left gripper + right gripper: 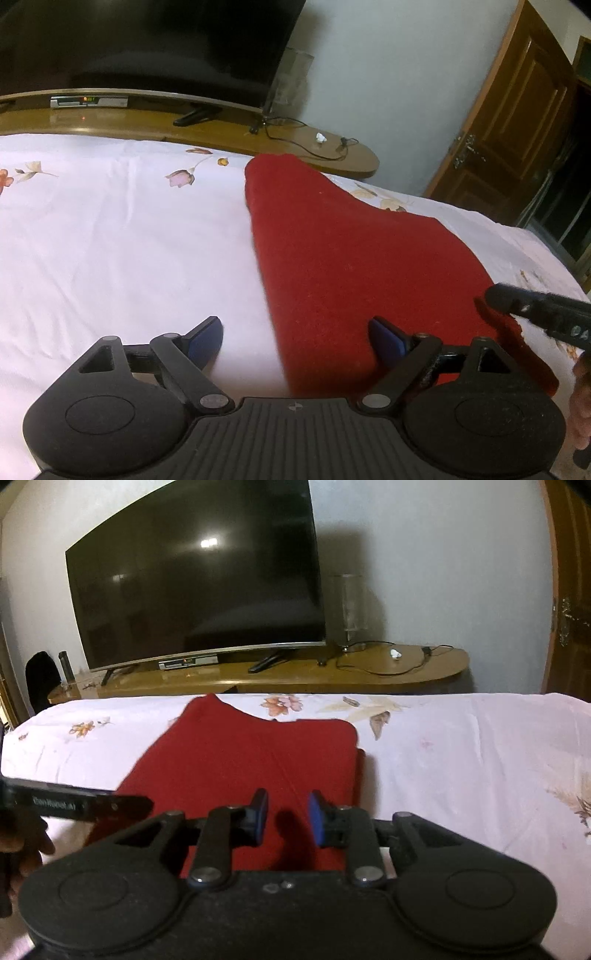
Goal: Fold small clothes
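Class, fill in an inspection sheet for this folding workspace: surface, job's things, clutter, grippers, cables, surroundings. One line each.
Surface: bed sheet, white with a flower print, lying mostly smooth.
Job's things: red garment lying flat on the sheet, partly folded.
Clutter: small white scrap on the wooden TV stand; nothing seen on the sheet besides the garment.
Grippers: left gripper open, wide, straddling the garment's left edge; right gripper open, narrower, over the garment's near edge. Neither holds cloth.
Cables: black cable looped on the stand.
Surroundings: dark television, set-top box, wooden door.
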Available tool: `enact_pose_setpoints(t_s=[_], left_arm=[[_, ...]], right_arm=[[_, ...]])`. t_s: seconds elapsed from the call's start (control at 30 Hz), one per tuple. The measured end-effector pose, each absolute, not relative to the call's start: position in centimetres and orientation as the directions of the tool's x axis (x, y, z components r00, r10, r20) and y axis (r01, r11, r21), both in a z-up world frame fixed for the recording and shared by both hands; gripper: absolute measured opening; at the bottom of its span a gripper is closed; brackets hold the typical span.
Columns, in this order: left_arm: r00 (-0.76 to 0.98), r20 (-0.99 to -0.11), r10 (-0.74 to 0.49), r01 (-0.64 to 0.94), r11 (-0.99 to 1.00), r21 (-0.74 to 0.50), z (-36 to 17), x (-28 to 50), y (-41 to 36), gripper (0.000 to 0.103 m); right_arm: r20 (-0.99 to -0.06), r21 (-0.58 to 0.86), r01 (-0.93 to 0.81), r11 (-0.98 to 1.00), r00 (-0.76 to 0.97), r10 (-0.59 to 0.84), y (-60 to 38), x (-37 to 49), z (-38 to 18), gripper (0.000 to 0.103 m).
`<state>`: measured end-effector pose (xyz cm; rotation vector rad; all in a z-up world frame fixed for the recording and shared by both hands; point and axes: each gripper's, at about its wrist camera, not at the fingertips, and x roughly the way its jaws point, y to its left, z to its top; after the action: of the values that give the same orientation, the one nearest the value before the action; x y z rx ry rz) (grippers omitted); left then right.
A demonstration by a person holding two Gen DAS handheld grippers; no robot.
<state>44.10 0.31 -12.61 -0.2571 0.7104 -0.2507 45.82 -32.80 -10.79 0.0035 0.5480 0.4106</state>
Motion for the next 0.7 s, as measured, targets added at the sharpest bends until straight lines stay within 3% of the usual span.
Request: enact_pose_setpoints(t_s=[0.1,0.47,0.57,0.63,0.7], left_arm=[[0.73,-0.61,-0.307,0.138,0.941,-0.308,-12.5,44.0,0.1,0.087],[0.725,-0.621,-0.298,0.138,0.946,-0.293,-12.2,44.2,0.2,0.087],[0.729,-0.626,-0.275,0.139,0.956,-0.259,-11.0,43.9,0.1,0.087],[0.717,-0.628,-0.303,0.15,0.947,-0.285,-10.6,43.9,0.5,0.087],[0.694,-0.619,-0.369,0.157,0.915,-0.371,-10.7,44.1,1.7,0.086]], right_arm=[[-0.598,0.075,-0.359,0.93,0.731,0.33,-32.0,47.4,-13.0,0.021],[-0.584,0.103,-0.35,0.931,0.736,0.341,-32.8,47.1,-12.0,0.023],[-0.549,0.122,-0.339,0.933,0.76,0.348,-33.7,46.3,-10.9,0.038],[-0.541,0.146,-0.325,0.934,0.765,0.351,-34.8,46.4,-10.5,0.061],[-0.541,0.247,-0.305,0.92,0.744,0.392,-36.9,47.1,-10.6,0.064]])
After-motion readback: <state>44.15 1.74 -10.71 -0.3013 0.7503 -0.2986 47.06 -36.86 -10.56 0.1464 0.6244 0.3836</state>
